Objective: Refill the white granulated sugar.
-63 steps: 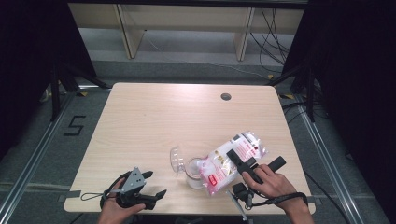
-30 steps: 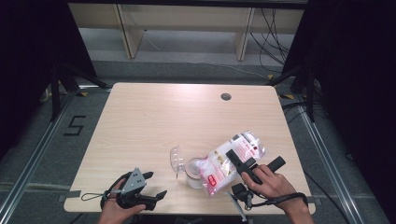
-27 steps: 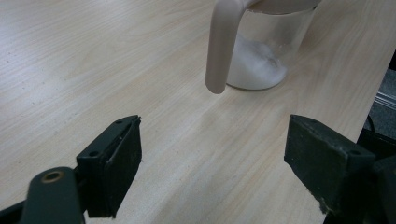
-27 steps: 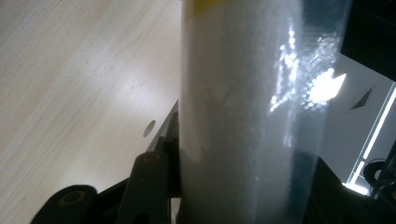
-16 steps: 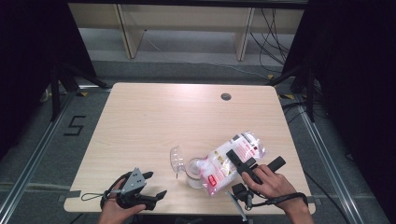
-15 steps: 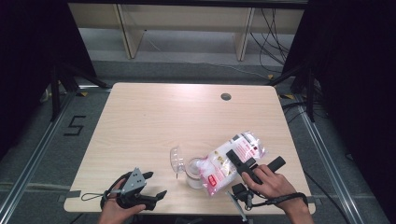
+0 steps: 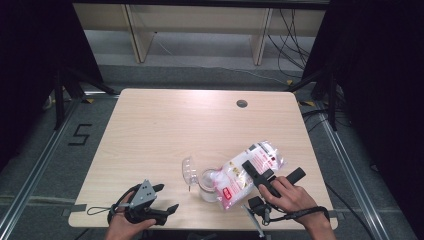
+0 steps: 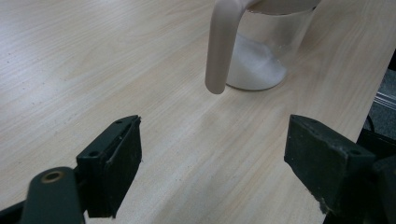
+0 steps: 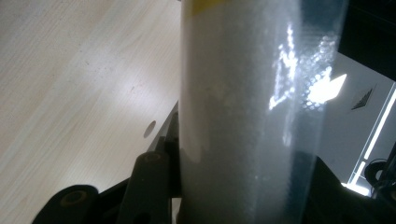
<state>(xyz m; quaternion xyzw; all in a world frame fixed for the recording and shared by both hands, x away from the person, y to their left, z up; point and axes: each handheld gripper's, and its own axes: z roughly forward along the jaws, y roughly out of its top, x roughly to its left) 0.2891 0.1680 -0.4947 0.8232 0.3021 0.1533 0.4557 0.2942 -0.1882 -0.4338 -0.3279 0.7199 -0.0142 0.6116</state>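
Bag (image 7: 248,168) clamped in right gripper (image 7: 267,181), tilted mouth-down over jar (image 7: 209,184) near table (image 7: 165,130) front edge; pose unchanged since earlier frames, pouring judged ongoing. Left gripper (image 7: 150,206) held open, idle.

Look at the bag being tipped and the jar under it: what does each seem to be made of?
Bag: thin glossy plastic film, apparently; light glints off it and white grains show through.
Jar: clear glass or hard plastic, hard to tell which; the white powder heaped inside shows through its smooth wall.
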